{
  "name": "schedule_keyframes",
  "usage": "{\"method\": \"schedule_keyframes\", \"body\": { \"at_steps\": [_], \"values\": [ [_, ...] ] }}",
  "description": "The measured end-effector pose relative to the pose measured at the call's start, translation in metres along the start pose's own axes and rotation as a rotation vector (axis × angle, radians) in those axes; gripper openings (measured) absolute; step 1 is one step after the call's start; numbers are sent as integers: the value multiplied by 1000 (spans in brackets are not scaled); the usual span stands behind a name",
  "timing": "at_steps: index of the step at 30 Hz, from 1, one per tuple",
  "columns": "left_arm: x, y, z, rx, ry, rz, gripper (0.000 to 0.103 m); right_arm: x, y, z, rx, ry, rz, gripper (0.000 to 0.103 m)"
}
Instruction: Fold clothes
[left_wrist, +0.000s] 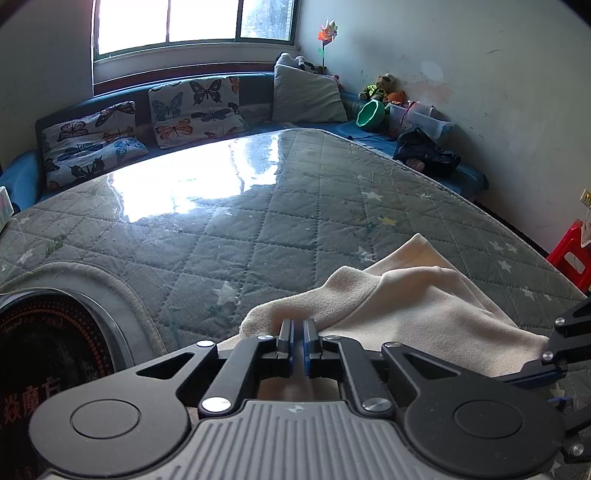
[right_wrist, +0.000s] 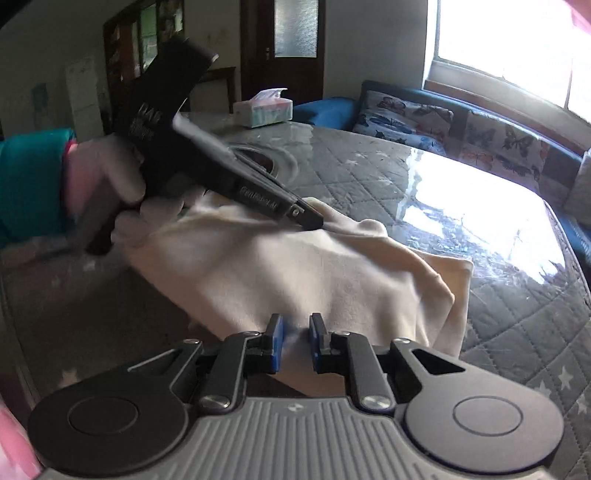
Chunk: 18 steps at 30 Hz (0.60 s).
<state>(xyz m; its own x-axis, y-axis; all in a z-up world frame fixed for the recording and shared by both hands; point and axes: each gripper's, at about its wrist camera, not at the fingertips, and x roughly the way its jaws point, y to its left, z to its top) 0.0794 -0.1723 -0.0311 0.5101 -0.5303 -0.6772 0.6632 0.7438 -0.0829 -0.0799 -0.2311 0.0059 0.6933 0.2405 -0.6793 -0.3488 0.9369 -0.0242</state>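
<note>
The left gripper (left_wrist: 298, 334), jaws nearly shut, pinches an edge of the cream fleece garment (left_wrist: 424, 306) lying at the near right of the quilted grey table cover (left_wrist: 258, 221); the right gripper (right_wrist: 295, 341) clamps another edge in a narrow gap. This looks like a fold in hand: next, carry both edges across together. The black round cooktop (left_wrist: 55, 350) at near left and tissue box (right_wrist: 263, 108) far off hardly obstruct

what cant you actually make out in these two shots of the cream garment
- Left wrist view: the cream garment runs under the left tongs, so its near edge is hidden.
- Right wrist view: the person's hand is motion-blurred.
- Right wrist view: the cloth inside the right tongs is blurred; the pinched layers can't be counted.
</note>
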Motion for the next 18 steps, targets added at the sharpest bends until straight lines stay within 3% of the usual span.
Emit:
{"method": "schedule_keyframes", "body": {
  "at_steps": [7,13,16,18],
  "values": [
    [1,0,0,-4,1,1,7,0,10,18,-29,-37,29,14],
    [-1,2,2,-23,2,-9,7,14,14,14,-34,-1,53,14],
    [-8,5,3,-46,-23,-31,13,9,11,25,-14,-25,65,14],
    [-18,7,4,-61,-62,-31,24,12,10,34,-11,-42,68,14]
  ]
}}
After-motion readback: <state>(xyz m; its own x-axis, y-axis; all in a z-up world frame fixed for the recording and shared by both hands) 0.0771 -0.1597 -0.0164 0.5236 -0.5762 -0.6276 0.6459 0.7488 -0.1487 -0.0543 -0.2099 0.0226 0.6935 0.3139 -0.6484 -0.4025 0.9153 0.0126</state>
